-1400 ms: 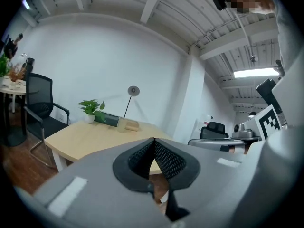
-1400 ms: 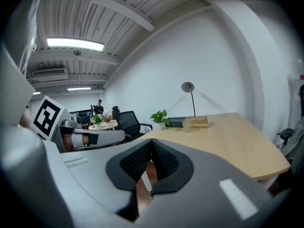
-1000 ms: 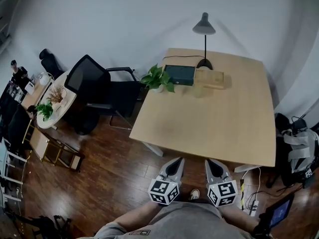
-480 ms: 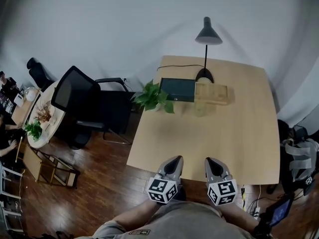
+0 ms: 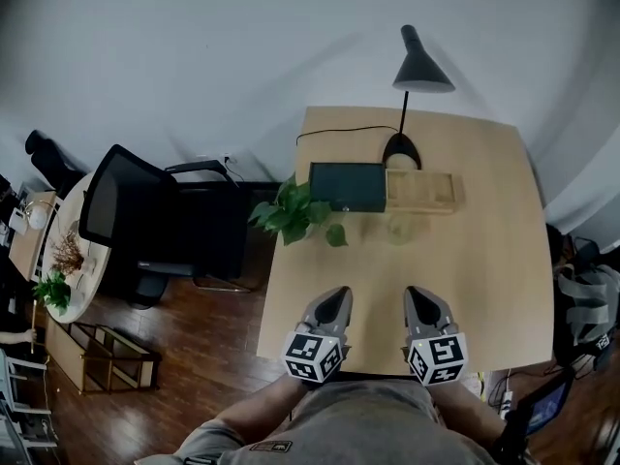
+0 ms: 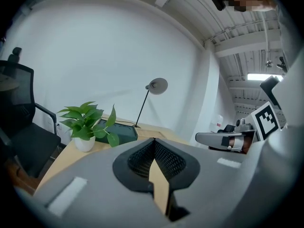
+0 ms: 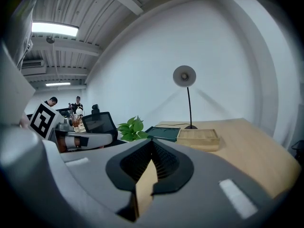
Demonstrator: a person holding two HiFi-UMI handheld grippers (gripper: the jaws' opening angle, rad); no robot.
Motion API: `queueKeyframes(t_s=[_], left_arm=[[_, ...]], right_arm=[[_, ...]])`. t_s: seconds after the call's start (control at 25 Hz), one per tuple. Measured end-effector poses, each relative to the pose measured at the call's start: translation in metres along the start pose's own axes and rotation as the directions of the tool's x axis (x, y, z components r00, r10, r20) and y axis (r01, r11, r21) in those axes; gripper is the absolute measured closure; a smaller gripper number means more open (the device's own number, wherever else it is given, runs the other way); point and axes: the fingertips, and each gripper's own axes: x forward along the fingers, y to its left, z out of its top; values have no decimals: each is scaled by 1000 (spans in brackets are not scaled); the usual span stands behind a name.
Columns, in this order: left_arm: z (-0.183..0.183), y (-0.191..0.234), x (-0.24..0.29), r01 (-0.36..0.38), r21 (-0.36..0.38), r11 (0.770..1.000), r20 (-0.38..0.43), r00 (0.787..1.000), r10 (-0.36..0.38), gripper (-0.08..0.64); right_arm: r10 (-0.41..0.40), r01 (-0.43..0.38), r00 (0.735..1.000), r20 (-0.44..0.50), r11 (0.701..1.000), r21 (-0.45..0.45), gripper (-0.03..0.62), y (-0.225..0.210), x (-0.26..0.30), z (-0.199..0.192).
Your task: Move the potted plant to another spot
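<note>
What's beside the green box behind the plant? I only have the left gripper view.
Observer: A wooden tray lies right beside the green box, on its right in the head view.
Operator: Is my other gripper shut?
Observer: Yes, the right gripper has its jaws together with nothing between them.
Operator: And the thing I must move, how near an edge is it?
Observer: The potted plant stands by the left edge of the table, leaves overhanging toward the black chair.

Green potted plant (image 5: pixel 295 213), black lamp (image 5: pixel 422 70)
</note>
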Motion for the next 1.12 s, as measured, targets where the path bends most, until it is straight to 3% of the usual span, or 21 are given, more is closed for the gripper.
queueKeyframes(t_s=[0.32,0.48,0.68,0.84,0.96,1.12], left_arm=[[-17,45,28,-105,24,994,-22,994,106,557],[-30,81,42,-171,70,983,-27,984,173,557],[-44,130,58,-254,76,964,-21,966,256,557],[-64,165,74,-292,95,952,-59,953,298,468],[-79,188,82,-326,119,938,-96,936,337,351],[-81,208,90,-362,155,919,-89,922,378,248]], right_arm=[[25,-24,996,-91,1000,8,588,-11,29,-20],[38,-37,990,-135,999,9,588,-11,45,-30],[58,-58,980,-191,998,6,588,-9,65,-43],[68,-68,972,-224,998,5,588,-8,83,-51],[74,-75,968,-241,997,5,588,-7,94,-55],[77,-78,962,-261,997,5,588,-8,106,-60]])
